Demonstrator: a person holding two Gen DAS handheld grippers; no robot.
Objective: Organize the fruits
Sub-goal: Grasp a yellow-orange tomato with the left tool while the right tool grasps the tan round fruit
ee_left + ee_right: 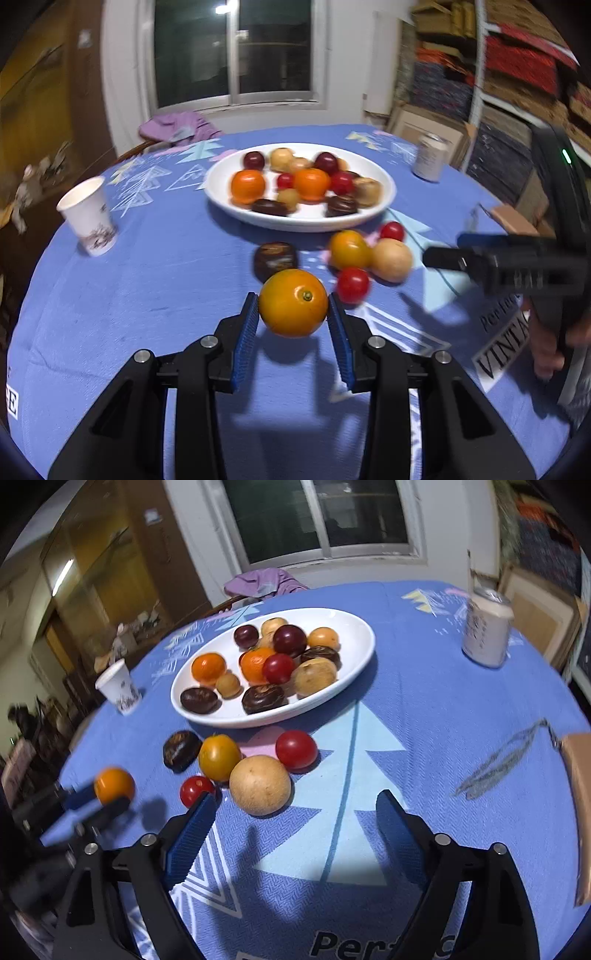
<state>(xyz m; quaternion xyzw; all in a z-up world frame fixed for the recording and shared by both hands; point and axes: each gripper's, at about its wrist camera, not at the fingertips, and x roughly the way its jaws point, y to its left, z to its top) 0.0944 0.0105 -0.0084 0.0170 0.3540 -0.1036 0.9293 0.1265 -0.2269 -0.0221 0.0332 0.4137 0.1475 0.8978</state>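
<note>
Blue woven tablecloth (147, 295) with pale tree prints covers a round table below a dark window. Raised clear of the cloth and short of the white oval plate (221, 184), the left gripper (292, 312) has its ribbed blue pads (247, 325) clamped on a glossy orange (293, 302), one on each side at its widest girth. It looks light, firm and smooth, so a round skin may slip; a grip across the middle seems right. The right gripper (295, 812) hangs with fingers wide apart and empty beside a matte tan fruit (260, 785), a yellow-orange fruit (219, 757), two red tomatoes (296, 748) and a dark wrinkled piece (181, 750). The plate already carries similar fruits.
</note>
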